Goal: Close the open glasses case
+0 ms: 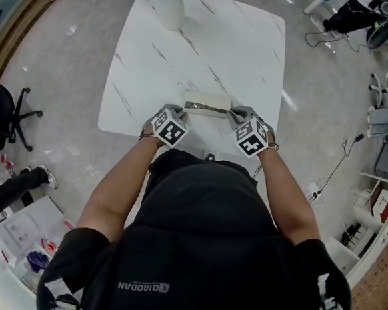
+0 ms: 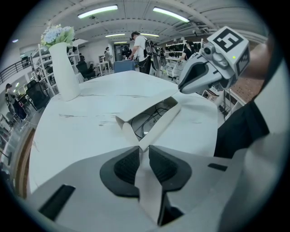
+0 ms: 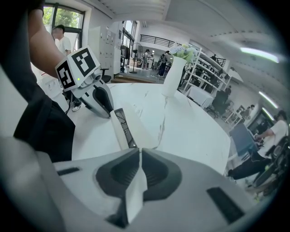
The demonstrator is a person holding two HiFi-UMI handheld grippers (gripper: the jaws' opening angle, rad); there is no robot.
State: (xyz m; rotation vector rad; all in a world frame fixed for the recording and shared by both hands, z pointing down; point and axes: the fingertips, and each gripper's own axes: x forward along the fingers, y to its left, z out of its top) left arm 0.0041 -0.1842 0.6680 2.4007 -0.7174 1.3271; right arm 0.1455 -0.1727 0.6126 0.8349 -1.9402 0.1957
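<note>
- Grip on both ends: the left tool [image 2: 142, 152] is pressed together on a thin white flap at the left end of the glasses case [image 1: 207, 106]. The right tool [image 3: 139, 154] pinches a like flap at the opposite end.
- The case lies at the near edge of the white worktop [image 1: 238, 40], just in front of the person. Its long panel stands at a slant, and something dark, likely the glasses, shows through the gap.
- Holding both ends looks meant to bring the long panel down level — pressure from one side alone would probably twist so light a shell.
- Closing seems to be in hand but not finished; the gap is open along its length.
- A white vase [image 1: 169, 11] of flowers stands well apart at the far edge — clear of both tools.
</note>
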